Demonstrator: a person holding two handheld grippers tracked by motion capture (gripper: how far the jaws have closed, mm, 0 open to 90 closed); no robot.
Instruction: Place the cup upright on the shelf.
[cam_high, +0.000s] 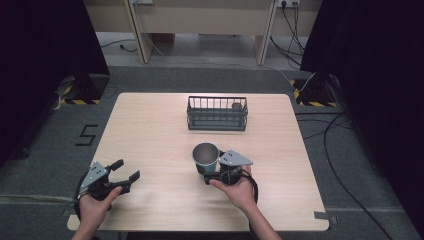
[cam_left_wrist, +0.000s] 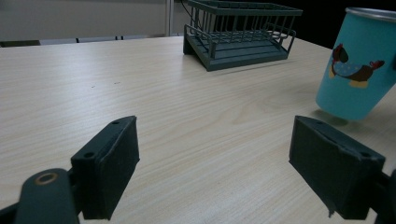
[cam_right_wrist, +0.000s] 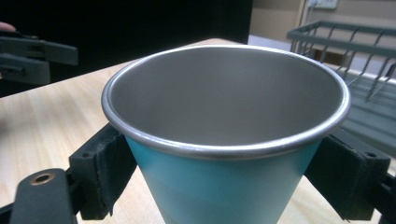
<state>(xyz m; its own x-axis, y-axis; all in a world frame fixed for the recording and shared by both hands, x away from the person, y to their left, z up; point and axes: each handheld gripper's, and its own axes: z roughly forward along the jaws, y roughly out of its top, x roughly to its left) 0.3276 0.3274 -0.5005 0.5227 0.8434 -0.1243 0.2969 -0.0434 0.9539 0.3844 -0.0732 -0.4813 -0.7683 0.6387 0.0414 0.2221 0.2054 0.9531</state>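
Jaws of our right gripper (cam_high: 207, 175) are clamping the cup (cam_high: 205, 157); our left gripper (cam_high: 126, 170) is gaping wide, holding nothing.

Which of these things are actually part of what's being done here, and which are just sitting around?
In use:
- blue cup, gripped by the right tool
- wire rack, the likely place for the cup

Just there:
- left tool, open and holding nothing
- small dark object in the rack
- cables on the floor

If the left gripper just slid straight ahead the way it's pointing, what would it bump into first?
Probably nothing nearby: the left gripper is open over bare table. The wire basket lies far ahead, slightly right; the blue cup stands off to the right. Depth is uncertain.
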